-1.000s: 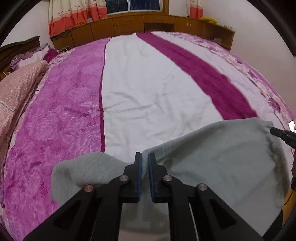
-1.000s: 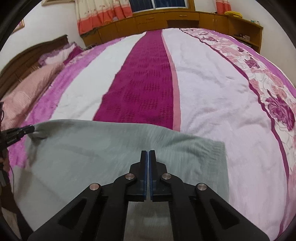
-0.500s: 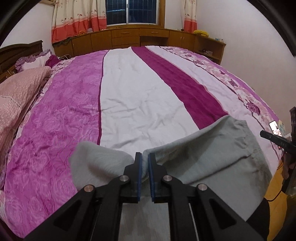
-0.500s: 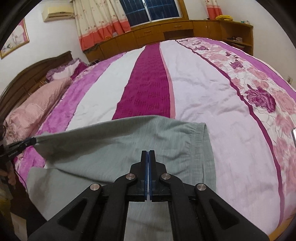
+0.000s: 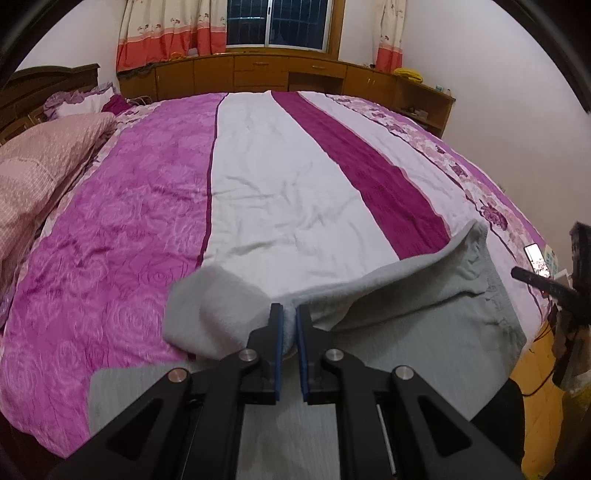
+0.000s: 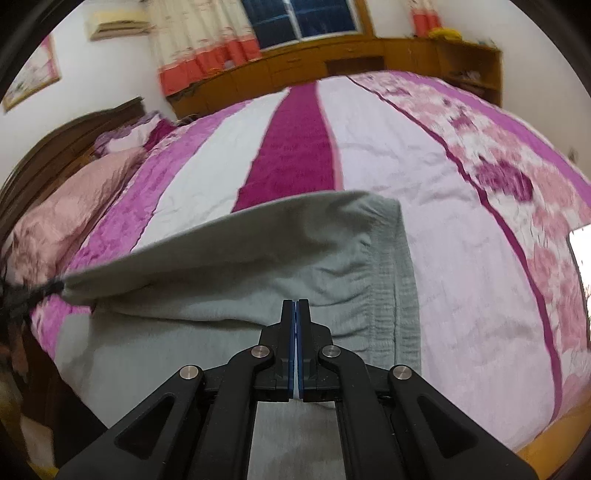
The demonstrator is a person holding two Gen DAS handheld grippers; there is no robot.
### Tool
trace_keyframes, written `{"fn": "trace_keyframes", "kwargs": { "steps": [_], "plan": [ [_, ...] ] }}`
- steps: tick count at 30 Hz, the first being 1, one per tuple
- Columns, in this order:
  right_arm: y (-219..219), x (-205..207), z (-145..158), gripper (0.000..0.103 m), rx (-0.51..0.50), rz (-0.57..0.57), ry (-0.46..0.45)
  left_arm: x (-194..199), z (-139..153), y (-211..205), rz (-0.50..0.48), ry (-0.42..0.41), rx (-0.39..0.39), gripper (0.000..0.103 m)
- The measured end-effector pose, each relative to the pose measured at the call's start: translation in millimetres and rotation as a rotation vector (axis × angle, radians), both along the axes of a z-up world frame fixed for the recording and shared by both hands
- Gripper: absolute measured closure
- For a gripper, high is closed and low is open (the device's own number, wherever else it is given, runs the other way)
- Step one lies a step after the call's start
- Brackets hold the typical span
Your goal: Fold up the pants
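Pants: the grey pants (image 5: 424, 325) lay at the near edge of the bed, held up along one edge by both grippers, with the rest hanging over the bed's side toward the cameras.
Left gripper: the left gripper (image 5: 289, 314) was clamped on the pants, its blue pads pinching a thin bunch of grey cloth between them.
Right gripper: the right gripper (image 6: 296, 306) was fully closed, pads pressed together on the cloth near the elastic waistband (image 6: 402, 273).
Bedspread: the striped bedspread (image 5: 280, 184), in pink, white and deep magenta, lay spread out beyond the pants.
Change, pants: a second earlier the pants reached further across the bedspread; by this moment the lifted edge had come back toward the near side, uncovering more of the white and magenta stripes.
Change, fold: the cloth left of the left gripper, flat a second before, had curled into a rounded flap.
Change, waistband: hardly visible in the right wrist view a second earlier, its gathered ribbing showed plainly, though this view was motion-blurred.
Change, room: more of the window (image 5: 277, 22) and curtains (image 5: 170, 37) had entered both views.
Change, grips: both grips looked the same as before.
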State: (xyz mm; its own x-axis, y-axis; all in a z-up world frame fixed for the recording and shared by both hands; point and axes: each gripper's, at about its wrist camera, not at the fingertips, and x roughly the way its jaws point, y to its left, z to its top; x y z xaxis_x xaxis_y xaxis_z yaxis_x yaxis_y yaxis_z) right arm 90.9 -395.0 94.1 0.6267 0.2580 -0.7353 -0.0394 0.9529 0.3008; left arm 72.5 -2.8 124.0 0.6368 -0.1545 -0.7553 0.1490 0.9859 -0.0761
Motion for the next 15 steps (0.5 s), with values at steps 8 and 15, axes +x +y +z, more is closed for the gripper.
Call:
{"fn": "trace_keyframes", "kwargs": {
  "steps": [8,15],
  "plan": [
    [-36,14,-23,0.075,0.276,-0.185,0.130,-24,-43,2,0.022,0.100,-0.017,0.096],
    [-24,28,-18,0.071,0.292,-0.204,0.163,-32,-77,-1,0.017,0.172,-0.009,0.096]
  ]
}}
